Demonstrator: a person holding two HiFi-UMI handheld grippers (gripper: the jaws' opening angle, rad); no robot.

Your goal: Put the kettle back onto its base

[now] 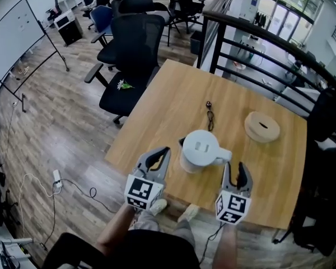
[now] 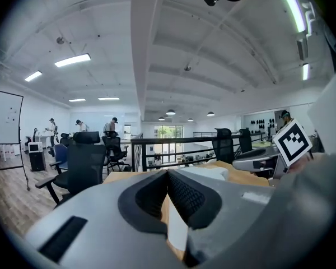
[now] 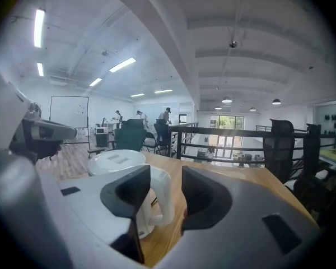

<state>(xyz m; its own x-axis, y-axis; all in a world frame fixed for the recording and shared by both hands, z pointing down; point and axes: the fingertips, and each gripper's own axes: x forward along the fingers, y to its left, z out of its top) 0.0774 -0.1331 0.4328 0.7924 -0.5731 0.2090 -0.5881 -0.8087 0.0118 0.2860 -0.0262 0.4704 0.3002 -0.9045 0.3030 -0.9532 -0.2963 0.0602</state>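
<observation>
Head view: white kettle (image 1: 199,150) stood upright on the wood table (image 1: 173,94), near its front edge, off the base (image 1: 262,126), which lay behind and to the kettle's right, well apart. Small dark chain item (image 1: 210,114) lay just behind the kettle. Both forearms reached in from the near side. L gripper (image 1: 165,150) hung just left of the kettle, R gripper (image 1: 235,167) just right of it by the handle (image 1: 224,154), both pointing fwd and a bit down. Left gripper view: L jaws met at the tips w/ nothing gripped. Right gripper view: R jaws stood apart, released; the handle (image 3: 165,198) showed in the gap, untouched.
</observation>
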